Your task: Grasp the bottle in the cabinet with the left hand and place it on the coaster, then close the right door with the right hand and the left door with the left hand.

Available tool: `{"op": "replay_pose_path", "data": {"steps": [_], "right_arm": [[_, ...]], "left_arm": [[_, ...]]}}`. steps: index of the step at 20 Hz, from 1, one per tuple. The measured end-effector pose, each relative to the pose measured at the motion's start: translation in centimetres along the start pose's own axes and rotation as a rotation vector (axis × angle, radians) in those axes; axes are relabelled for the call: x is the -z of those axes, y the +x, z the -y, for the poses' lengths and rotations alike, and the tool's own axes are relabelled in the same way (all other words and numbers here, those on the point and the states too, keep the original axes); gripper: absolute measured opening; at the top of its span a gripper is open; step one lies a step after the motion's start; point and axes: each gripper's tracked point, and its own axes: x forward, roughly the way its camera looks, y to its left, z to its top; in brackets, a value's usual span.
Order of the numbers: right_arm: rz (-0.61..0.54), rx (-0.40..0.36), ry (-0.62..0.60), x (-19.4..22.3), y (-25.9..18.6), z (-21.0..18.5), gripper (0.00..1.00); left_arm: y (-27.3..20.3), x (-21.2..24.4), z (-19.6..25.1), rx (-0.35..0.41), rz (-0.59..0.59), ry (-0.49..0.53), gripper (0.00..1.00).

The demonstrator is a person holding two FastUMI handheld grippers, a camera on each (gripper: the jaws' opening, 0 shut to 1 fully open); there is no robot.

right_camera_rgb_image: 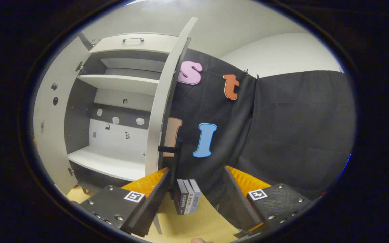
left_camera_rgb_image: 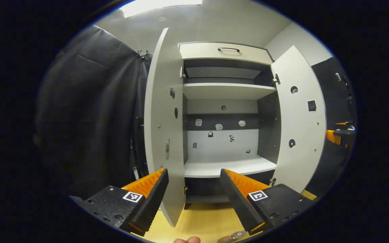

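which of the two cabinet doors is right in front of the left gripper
The left door, in the left gripper view. Its lower edge sits between the open left gripper's fingers, while the right door swings off to the far side.

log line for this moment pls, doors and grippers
left gripper: open, empty | right gripper: open, empty | cabinet: both doors open | left door | right door

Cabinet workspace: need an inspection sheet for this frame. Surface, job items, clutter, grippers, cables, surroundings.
Surface: wooden tabletop, bare where visible.
Job's things: cabinet with left door and right door both open; lower shelf bare; bottle and coaster nothing seen.
Clutter: small stack of books standing on the tabletop.
Grippers: left gripper open, holding nothing; right gripper open, holding nothing.
Cables: nothing seen.
Surroundings: black cloth wall, drawer above the shelves.
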Motion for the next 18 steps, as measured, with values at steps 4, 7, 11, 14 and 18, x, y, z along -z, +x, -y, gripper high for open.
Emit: {"op": "replay_pose_path", "data": {"steps": [4, 7, 11, 14, 18], "right_arm": [[0.006, -0.068, 0.03, -0.1, -0.2, -2.0, 0.96], [0.013, -0.122, 0.048, -0.3, -0.6, -4.1, 0.93], [0.026, -0.188, 0.033, -0.9, -0.9, -7.2, 0.93], [0.027, -0.235, 0.044, -1.2, -0.7, -9.4, 0.93], [0.025, -0.294, 0.044, -1.5, -0.4, -12.4, 0.96]], "left_arm": [[-0.5, -0.4, -2.1, -0.054, 0.005, -0.028, 0.98], [-0.9, 0.1, -3.5, -0.092, -0.005, -0.055, 0.98], [-1.2, 0.8, -5.8, -0.148, -0.019, -0.066, 0.98], [-1.8, 1.1, -7.7, -0.195, -0.023, -0.072, 0.98], [-2.9, 1.8, -9.9, -0.255, -0.039, -0.087, 0.98]]}}
